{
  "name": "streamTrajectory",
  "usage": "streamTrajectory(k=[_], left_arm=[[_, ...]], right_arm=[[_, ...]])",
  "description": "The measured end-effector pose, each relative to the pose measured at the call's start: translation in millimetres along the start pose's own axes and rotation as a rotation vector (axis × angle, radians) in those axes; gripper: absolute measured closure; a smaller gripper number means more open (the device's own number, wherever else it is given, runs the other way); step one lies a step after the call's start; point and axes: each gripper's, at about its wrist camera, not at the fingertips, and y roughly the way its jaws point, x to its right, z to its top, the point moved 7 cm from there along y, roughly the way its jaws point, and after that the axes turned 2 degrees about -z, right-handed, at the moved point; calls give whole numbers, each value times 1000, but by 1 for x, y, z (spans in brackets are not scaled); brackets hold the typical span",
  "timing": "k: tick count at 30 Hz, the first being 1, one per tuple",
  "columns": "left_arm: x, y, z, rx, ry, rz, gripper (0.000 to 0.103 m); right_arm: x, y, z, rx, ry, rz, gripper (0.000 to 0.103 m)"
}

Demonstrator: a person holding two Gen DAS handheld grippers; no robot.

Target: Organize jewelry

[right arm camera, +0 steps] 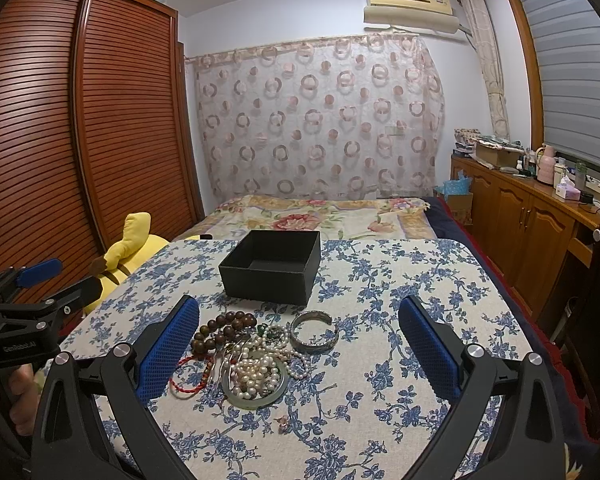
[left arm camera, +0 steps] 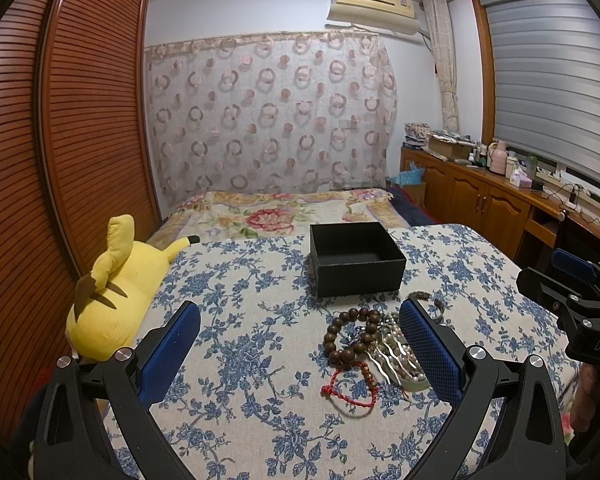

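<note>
Fingers (right arm camera: pixel 168 344) of both grippers stood spread and empty; the jewelry pile (right arm camera: pixel 248 356) lay on the worktop (right arm camera: pixel 380 360) just before the black box (right arm camera: pixel 272 266). Pinching one untangled piece, perhaps the silver bangle (right arm camera: pixel 314 332), seemed wisest

Both wrist cams low over floral tablecloth (left arm camera: pixel 260 360), facing curtain wall. Left cam sits left of jewelry pile (left arm camera: pixel 374 344), right cam right of it (right arm camera: pixel 252 356). Shared: pile, black box (left arm camera: pixel 356 258) (right arm camera: pixel 272 266), bed.
</note>
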Motion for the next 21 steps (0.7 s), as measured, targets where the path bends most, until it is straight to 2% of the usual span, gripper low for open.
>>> streamTrajectory(k=[7,14,16,21], left_arm=[[2,3,-2,-12,-1,-4,6],[1,22,-19,-62,-9,-33,6],[0,28,-25,-78,-11,-44,6],[1,49,-39,-138,-11,-96,6]], right_arm=[[0,-1,-1,-6,2,0,2],[4,14,-15,-44,6,12,3],[7,18,-20,-55,-4,13,9],[18,39,-33,-96,-19,39,16]])
